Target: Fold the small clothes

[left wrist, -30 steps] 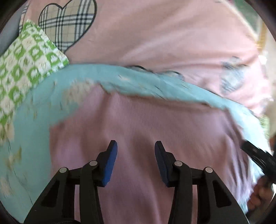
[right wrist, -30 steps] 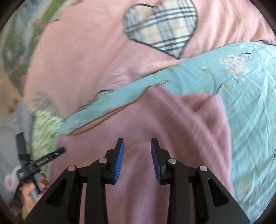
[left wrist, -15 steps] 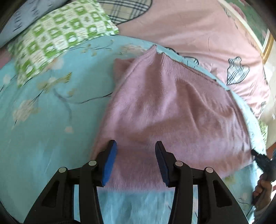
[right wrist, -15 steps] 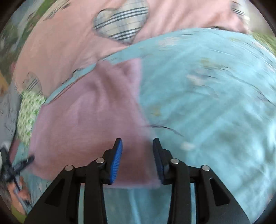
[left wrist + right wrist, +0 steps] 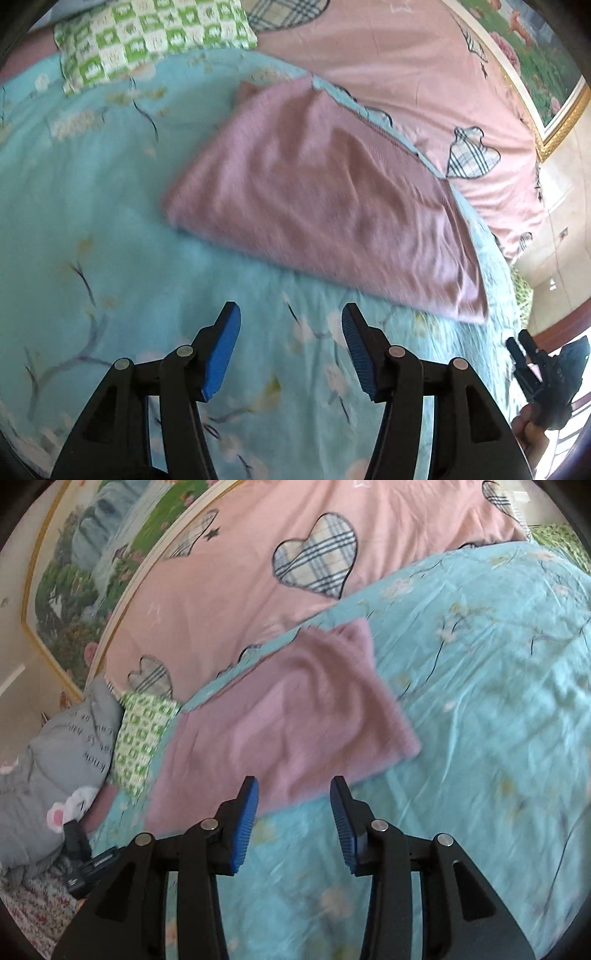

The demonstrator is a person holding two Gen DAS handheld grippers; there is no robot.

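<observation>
Bright daylight fills the room; soft shadows only. Motion blur smears everything beyond the fingertips, and fisheye edges bend darkly.

grey pillow (image 5: 55,746) | printed dark lettering | too blurred to read

both tools pulled back off the folded pink garment (image 5: 325,206), left tool (image 5: 290,349) and right tool (image 5: 293,821) now over the blue sheet (image 5: 92,206)

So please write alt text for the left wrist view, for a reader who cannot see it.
A folded mauve knit garment lies flat on a turquoise floral bedsheet. The open left claw hovers above bare sheet, holding nothing. A green checked cloth lies at the top left.
</observation>
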